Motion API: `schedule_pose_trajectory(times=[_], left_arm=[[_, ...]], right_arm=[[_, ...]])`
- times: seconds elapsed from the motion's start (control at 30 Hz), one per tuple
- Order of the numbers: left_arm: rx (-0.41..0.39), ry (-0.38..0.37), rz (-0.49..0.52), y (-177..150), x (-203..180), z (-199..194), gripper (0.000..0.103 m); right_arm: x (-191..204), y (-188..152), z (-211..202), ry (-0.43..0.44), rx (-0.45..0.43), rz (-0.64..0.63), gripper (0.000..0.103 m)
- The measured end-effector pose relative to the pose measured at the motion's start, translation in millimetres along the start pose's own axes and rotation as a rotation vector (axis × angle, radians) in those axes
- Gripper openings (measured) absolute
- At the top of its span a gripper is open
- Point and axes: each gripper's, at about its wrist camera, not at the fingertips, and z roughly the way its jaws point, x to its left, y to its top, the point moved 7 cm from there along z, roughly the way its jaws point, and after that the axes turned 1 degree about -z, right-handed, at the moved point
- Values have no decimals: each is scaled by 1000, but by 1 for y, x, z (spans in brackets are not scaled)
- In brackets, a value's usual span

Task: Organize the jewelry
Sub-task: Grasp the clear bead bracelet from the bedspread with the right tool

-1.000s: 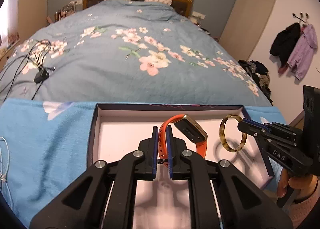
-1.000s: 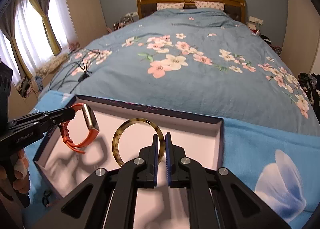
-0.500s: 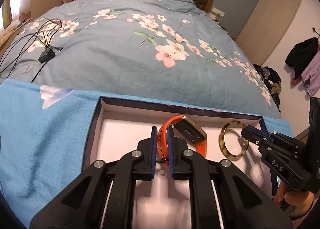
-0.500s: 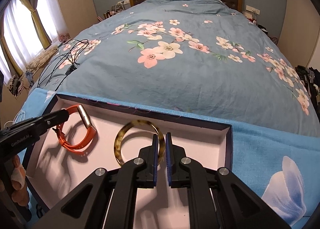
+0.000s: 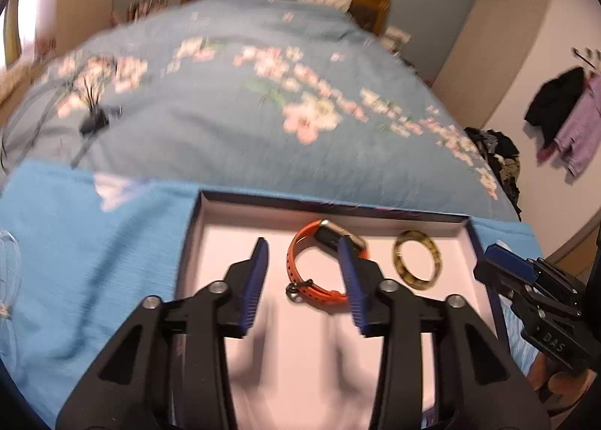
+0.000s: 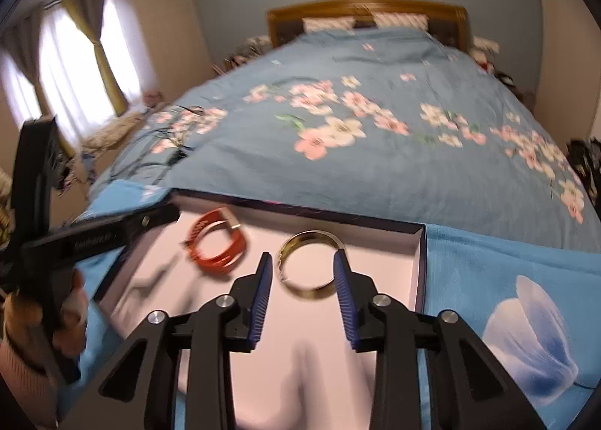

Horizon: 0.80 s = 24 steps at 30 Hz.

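Orange watch (image 5: 319, 264) and brown bangle (image 6: 310, 264) lie in the box (image 6: 420, 261), both grippers' jaws are opening with nothing pinched; next, pull back.

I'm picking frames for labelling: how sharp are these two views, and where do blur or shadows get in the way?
Left wrist view: bedspread smeared by motion blur, orange watch and bangle soft but readable. Right wrist view: milder blur, bangle edge doubled, bright windows washed out. Both: fisheye bending, soft tool shadows on the box floor.
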Motion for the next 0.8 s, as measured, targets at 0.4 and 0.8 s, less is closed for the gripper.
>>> schedule_pose_trajectory(times=[0.4, 0.8], left_arm=[[-207, -27, 216, -61, -6, -121, 74], [-140, -51, 229, -133, 3, -138, 75]], right_arm=[[27, -83, -75, 64, -18, -110, 39], [51, -148, -67, -1, 77, -237, 30]])
